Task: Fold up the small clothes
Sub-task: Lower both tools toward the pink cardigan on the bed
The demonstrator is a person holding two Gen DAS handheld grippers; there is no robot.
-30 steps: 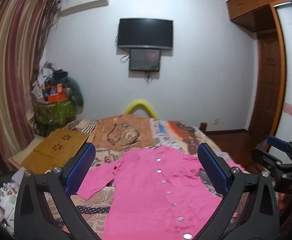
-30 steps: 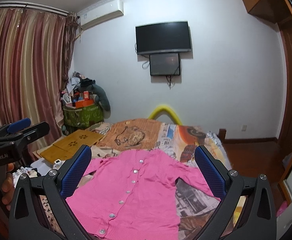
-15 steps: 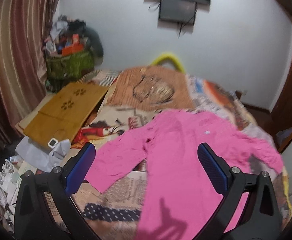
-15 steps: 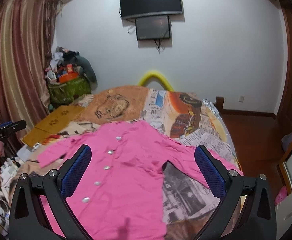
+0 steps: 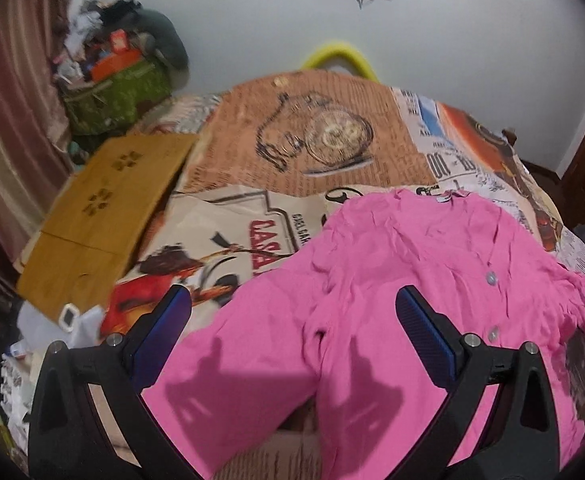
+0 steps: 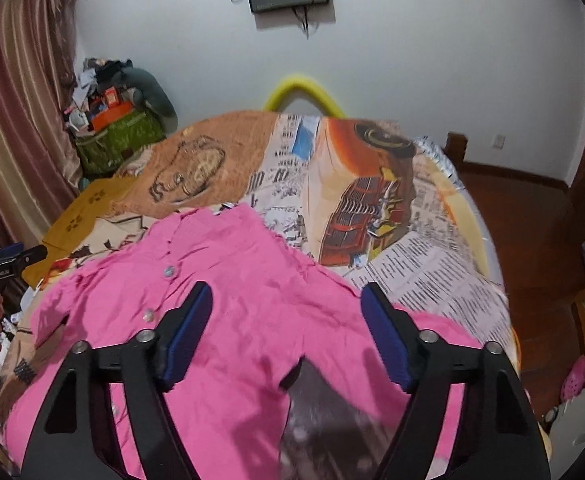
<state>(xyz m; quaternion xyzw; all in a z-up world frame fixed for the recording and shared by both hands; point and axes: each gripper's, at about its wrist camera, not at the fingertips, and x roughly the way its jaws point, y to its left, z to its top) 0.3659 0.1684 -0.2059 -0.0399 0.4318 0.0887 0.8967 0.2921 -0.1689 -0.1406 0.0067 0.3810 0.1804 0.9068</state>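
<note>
The left gripper [image 5: 292, 320], jaws spread and empty, hangs over the left sleeve of the pink cardigan [image 5: 412, 280], which lies flat on the bed [image 5: 312, 140], collar pointing away. The right gripper [image 6: 286, 308], likewise spread, hangs over the right sleeve; open bedspread lies beyond.

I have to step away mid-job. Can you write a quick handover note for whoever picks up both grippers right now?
Left hand-held gripper: open, empty, above the sleeve on its side of the pink buttoned knit cardigan.
Right hand-held gripper: open, empty, above the cardigan's other side.
Cardigan lies spread flat, buttons up, on the newspaper-print bedspread.
Done: garment laid out.
Left: every fold; nothing grasped yet.
</note>
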